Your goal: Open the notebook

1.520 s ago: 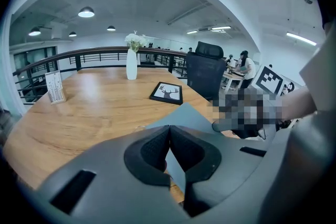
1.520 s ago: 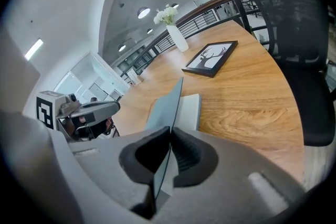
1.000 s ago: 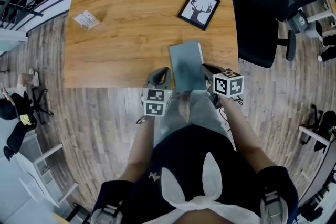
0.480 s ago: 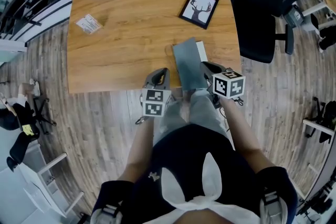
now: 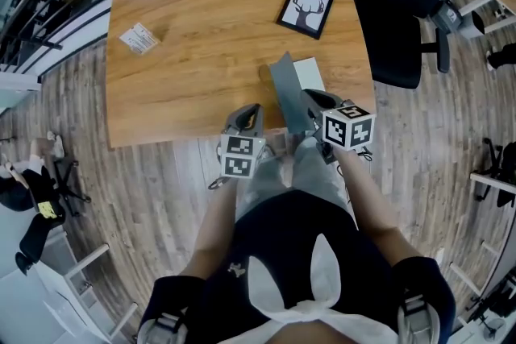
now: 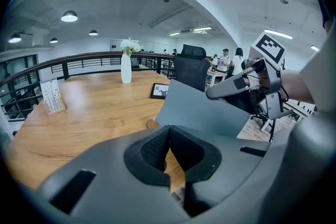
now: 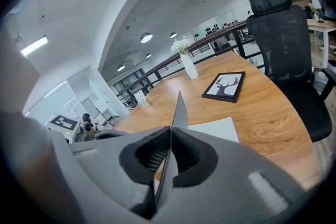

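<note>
Our right tool clamps notebook cover, raised halfway; left tool closed, empty. Remaining for us: fold cover flat on desk.

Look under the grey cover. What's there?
A white page shows under the raised cover, which the right gripper pinches. The page looks blank where it shows. The part of it behind the cover and the gripper is hidden.

We see that the right gripper has risen toward the deer picture, and it has lifted the grey cover from flat to nearly upright. A white page now shows beside it.
</note>
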A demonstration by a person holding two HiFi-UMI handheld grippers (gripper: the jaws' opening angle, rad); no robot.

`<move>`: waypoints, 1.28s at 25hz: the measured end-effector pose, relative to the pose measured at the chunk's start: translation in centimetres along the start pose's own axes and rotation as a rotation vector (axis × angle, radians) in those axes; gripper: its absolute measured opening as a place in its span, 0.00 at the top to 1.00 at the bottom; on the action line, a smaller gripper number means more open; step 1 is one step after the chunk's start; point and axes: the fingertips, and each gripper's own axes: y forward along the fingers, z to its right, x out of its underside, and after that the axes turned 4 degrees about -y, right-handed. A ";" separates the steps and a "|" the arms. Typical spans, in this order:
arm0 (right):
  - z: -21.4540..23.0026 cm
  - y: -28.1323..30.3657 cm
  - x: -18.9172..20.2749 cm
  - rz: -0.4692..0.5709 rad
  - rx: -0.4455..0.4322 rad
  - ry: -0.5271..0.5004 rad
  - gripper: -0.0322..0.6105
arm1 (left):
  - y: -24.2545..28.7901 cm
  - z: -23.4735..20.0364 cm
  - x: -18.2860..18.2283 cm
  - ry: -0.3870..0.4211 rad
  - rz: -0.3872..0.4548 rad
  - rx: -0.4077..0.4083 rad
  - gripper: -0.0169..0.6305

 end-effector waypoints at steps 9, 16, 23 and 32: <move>-3.6 1.2 -0.1 0.010 -0.072 0.021 0.93 | -1.2 -1.0 0.9 -0.012 0.004 -0.011 0.95; -6.3 2.9 0.4 -0.022 -0.130 0.004 0.92 | -1.7 -2.7 1.7 -0.026 0.033 -0.055 0.95; -8.5 4.8 1.2 -0.057 -0.161 -0.023 0.92 | -2.6 -3.9 2.4 -0.056 0.017 -0.086 0.95; -10.9 7.5 3.1 -0.096 -0.197 -0.036 0.91 | -4.1 -5.7 3.8 -0.084 0.000 -0.109 0.95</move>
